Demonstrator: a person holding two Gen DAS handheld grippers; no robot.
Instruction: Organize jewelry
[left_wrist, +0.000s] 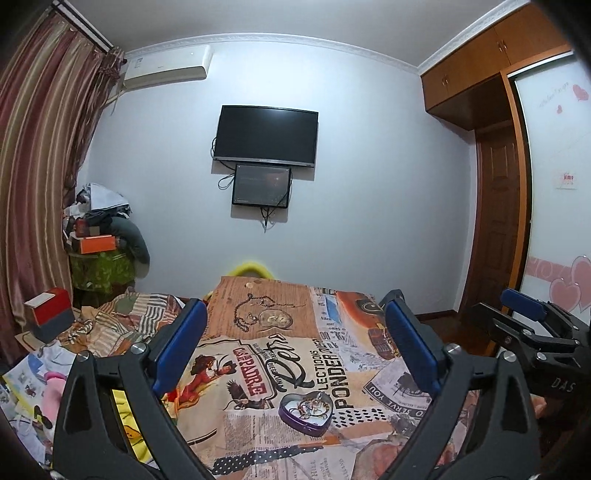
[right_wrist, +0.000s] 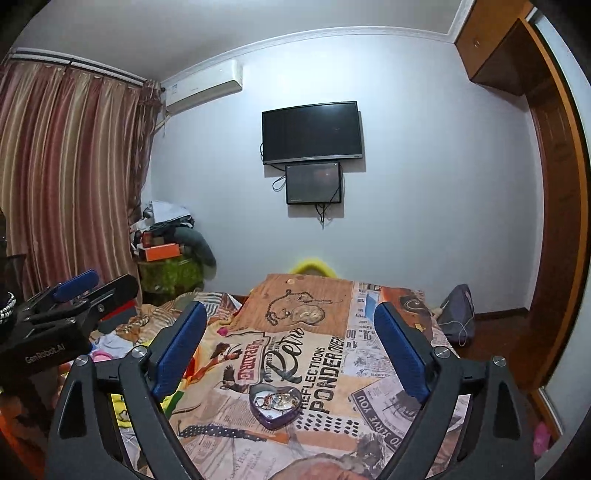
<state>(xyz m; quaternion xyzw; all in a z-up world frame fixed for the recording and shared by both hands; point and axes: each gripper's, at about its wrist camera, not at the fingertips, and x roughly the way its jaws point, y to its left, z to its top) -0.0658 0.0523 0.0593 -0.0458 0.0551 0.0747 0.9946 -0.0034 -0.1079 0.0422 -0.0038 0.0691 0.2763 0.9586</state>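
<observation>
A purple heart-shaped tin (left_wrist: 306, 411) holding tangled jewelry sits on the printed tablecloth (left_wrist: 258, 369), near its front. It also shows in the right wrist view (right_wrist: 275, 406). A chain necklace (left_wrist: 245, 308) and a small clear bag of jewelry (left_wrist: 275, 319) lie farther back; both show in the right wrist view, the necklace (right_wrist: 280, 304) and the bag (right_wrist: 308, 314). My left gripper (left_wrist: 295, 339) is open and empty above the table, short of the tin. My right gripper (right_wrist: 290, 339) is open and empty too, beside the left one.
A bed with striped bedding (left_wrist: 122, 325) and a red and grey box (left_wrist: 50, 314) lies left of the table. A yellow chair back (left_wrist: 253, 267) stands behind it. A wardrobe (left_wrist: 498, 147) and door are on the right. A grey bag (right_wrist: 456, 310) lies on the floor.
</observation>
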